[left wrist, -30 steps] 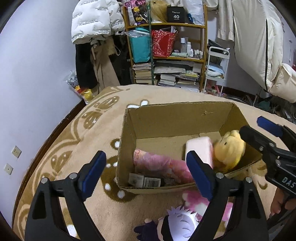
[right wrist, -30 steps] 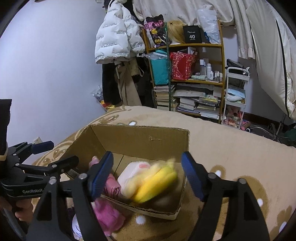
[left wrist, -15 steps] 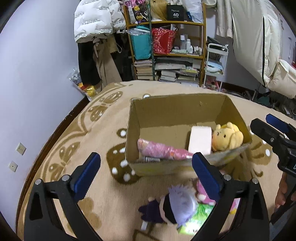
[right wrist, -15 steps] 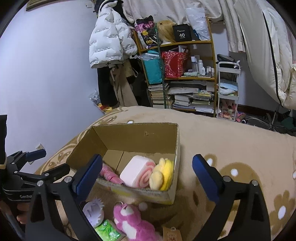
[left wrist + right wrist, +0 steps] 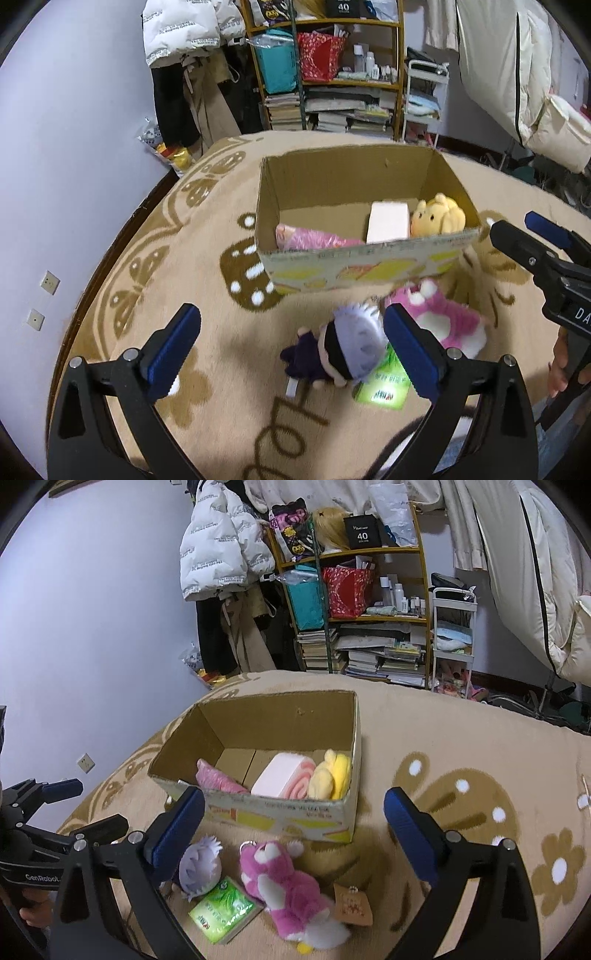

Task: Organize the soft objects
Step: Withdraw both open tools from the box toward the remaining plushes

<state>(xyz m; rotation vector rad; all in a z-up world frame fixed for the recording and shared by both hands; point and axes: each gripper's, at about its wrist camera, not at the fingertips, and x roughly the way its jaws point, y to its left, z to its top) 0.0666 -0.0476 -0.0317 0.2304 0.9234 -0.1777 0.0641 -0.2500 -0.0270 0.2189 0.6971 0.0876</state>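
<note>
Beige carpet (image 5: 461, 738) with brown flower and butterfly patterns covers the floor beneath us, and both pairs of tongs hang above it. Our left tongs (image 5: 291, 347) are spread wide and hold nothing; our right tongs (image 5: 295, 827) are likewise wide apart and hold nothing.

Nearest to us on the carpet lie 3 loose things. A green packet (image 5: 221, 914) lies flat, with the small doll (image 5: 199, 867) with pale lilac hair and a dark purple body touching its far corner. Just beside them, to the right, a pink plush bear (image 5: 284, 882) lies on its back, a brown paper tag (image 5: 352, 904) at its side.

Just beyond these stands the open cardboard box (image 5: 280, 816), its printed front wall facing us. Inside it we see 3 soft things in a row: a pink patterned cloth bundle (image 5: 218, 779) on the left, a pink and white roll-shaped cushion (image 5: 284, 779) in the middle, and a yellow plush bear (image 5: 332, 775) against the right wall, touching the cushion.

Farther off, against the lilac wall, stands a wooden shelf (image 5: 369, 618) crowded with books, bags and bottles, a white puffer jacket (image 5: 221, 535) hanging to its left and a white cart (image 5: 452, 627) to its right.
</note>
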